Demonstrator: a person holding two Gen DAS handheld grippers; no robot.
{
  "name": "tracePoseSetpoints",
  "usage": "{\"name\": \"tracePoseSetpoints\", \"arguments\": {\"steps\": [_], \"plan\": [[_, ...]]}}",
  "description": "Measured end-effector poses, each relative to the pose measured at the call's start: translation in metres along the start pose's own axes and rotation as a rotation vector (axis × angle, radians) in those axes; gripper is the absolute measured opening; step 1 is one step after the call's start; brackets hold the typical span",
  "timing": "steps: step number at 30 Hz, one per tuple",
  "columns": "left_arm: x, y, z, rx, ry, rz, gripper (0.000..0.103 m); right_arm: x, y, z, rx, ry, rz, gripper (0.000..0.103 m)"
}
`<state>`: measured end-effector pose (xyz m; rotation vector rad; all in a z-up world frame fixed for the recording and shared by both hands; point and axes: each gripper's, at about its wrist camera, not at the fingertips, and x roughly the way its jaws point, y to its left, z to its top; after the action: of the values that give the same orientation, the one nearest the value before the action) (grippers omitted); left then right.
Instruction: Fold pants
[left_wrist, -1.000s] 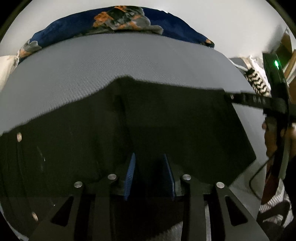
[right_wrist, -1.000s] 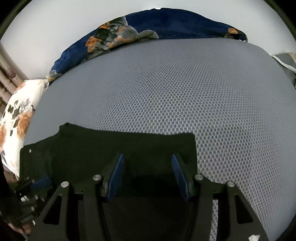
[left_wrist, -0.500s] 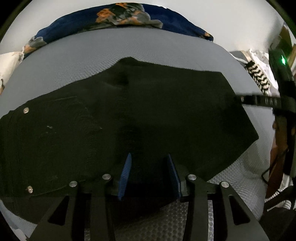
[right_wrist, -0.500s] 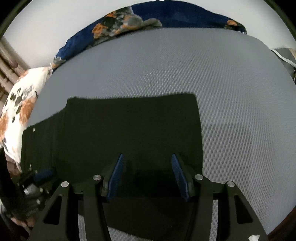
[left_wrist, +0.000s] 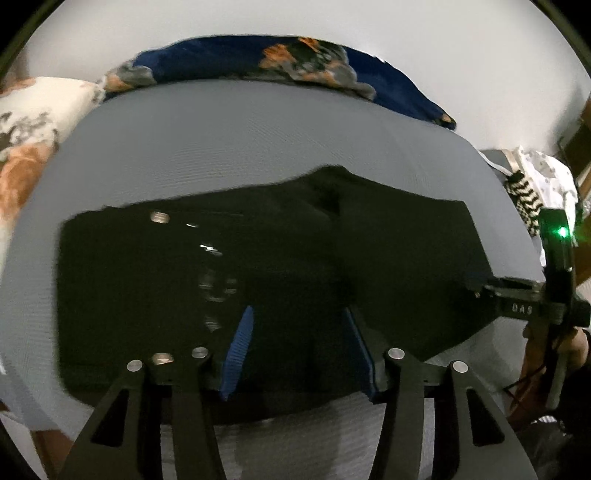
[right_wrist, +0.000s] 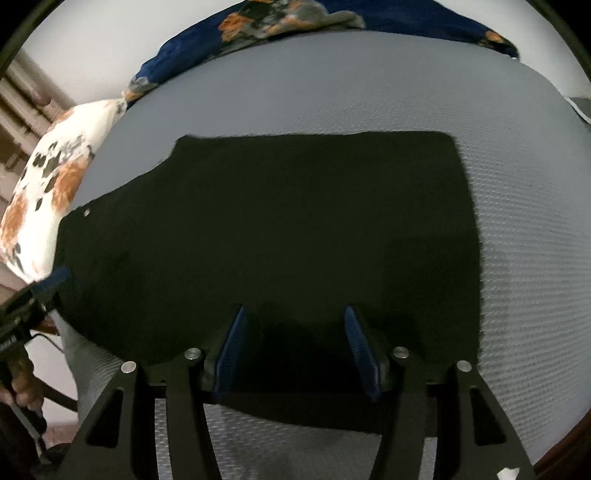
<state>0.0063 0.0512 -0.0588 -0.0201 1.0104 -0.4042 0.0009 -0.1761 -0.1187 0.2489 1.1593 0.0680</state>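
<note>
Left wrist view gave me the black pants (left_wrist: 280, 280) spread flat on the grey mesh mattress (left_wrist: 258, 140), with metal studs catching light toward the left side of the cloth. My left gripper (left_wrist: 297, 350) hung above the near edge of the fabric; its jaws had just been opening, and the blue pads (left_wrist: 238, 350) stood apart with dark cloth below them but nothing pinched (released, as far as I could read it). At the right edge of that view I saw the other gripper's body with a green light (left_wrist: 561, 232), close to the pants' right end.

From the right wrist view, the pants (right_wrist: 288, 236) lay as a broad dark shape across the mattress (right_wrist: 369, 85). My right gripper (right_wrist: 297, 350) hovered over the near edge, jaws parted and clamped on nothing. A floral pillow (right_wrist: 48, 192) sat at the left edge of the bed, and a navy floral blanket (right_wrist: 280, 18) was bunched along the far side. The left gripper's blue tip (right_wrist: 55, 278) showed at the pants' left end; I couldn't tell whether it touched the cloth.
</note>
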Motion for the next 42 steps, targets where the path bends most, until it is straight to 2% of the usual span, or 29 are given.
{"name": "tracePoseSetpoints", "arguments": {"steps": [13, 20, 29, 36, 42], "plan": [[-0.034, 0.095, -0.002, -0.136, -0.067, 0.121, 0.054, 0.024, 0.073, 0.003, -0.127, 0.068, 0.049, 0.056], [-0.038, 0.143, -0.015, -0.257, -0.053, 0.106, 0.058, 0.030, 0.088, 0.008, -0.140, 0.084, 0.063, 0.059], [-0.024, 0.186, -0.022, -0.365, 0.020, -0.019, 0.058, 0.034, 0.098, 0.016, -0.124, 0.095, 0.068, 0.066], [0.003, 0.214, -0.021, -0.423, 0.098, -0.155, 0.058, 0.038, 0.097, 0.023, -0.053, 0.103, 0.120, 0.069], [0.022, 0.228, -0.020, -0.456, 0.134, -0.256, 0.059, 0.042, 0.090, 0.030, 0.022, 0.127, 0.151, 0.069]]}}
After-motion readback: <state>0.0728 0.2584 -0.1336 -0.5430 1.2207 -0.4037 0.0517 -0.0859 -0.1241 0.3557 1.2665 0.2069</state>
